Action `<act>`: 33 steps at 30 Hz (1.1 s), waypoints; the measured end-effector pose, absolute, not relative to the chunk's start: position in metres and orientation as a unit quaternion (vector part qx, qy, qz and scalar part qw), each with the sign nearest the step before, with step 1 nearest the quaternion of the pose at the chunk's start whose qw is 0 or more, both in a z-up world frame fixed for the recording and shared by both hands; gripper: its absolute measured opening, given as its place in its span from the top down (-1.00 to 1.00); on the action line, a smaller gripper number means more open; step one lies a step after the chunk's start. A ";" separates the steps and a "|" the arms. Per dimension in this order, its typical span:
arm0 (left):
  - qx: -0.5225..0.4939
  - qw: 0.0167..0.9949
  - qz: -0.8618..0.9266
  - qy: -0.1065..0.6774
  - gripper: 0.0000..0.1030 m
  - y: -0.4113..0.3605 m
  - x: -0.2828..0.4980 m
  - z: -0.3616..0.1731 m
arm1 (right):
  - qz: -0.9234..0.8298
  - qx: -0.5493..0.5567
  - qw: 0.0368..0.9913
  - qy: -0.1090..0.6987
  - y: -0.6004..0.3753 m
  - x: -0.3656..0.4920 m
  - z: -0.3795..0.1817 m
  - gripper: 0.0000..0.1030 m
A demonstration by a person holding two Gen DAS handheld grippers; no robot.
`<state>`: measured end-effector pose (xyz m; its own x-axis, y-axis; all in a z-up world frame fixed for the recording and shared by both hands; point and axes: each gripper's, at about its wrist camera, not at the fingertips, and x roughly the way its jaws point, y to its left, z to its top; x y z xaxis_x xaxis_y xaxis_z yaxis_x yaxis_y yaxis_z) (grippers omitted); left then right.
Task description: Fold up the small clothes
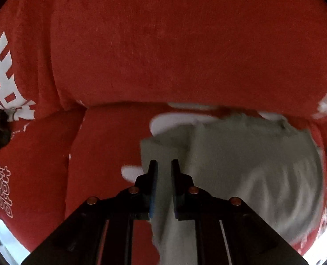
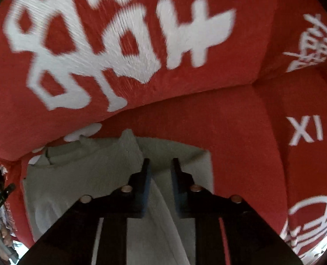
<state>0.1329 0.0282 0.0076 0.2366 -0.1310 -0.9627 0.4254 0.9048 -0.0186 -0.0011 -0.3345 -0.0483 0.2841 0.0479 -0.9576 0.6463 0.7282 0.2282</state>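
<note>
Near in the left wrist view, the left gripper (image 1: pixel 163 165) points steeply down with a fold of the grey garment (image 1: pixel 240 165) running up between its fingers (image 1: pixel 153 176) — the gap is narrow, yet the blue pads seem to stand just clear of the cloth, so I'd call them slightly parted and not clamped. Same story on the right: the right gripper (image 2: pixel 160 165) has a ridge of the grey garment (image 2: pixel 79 176) between its fingers (image 2: pixel 146 176), the gap a touch wider, no firm pinch visible. By my reading both hands are setting a folded edge down and letting go — that would explain the low, nose-down pose. The garment lies spread on the red cushion (image 1: pixel 110 154), its far edge reaching toward the seam where the seat meets the red backrest (image 1: pixel 163 44). Farther off, the backrest's big white lettering (image 2: pixel 110 50) fills the right view, blurred. In the right view's near left corner a dark gripper tip (image 2: pixel 2 196) shows, presumably the other hand's.
</note>
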 end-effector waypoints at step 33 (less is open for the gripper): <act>-0.176 0.631 -0.110 0.747 0.63 0.156 0.022 -0.061 | -0.139 0.583 0.604 0.525 -0.269 -0.190 -0.070 -0.05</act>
<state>0.0221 0.1557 -0.0610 -0.1405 -0.4024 -0.9046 -0.1237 0.9137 -0.3872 -0.1904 -0.2695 -0.0698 0.4105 0.4453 -0.7958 0.7800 0.2807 0.5594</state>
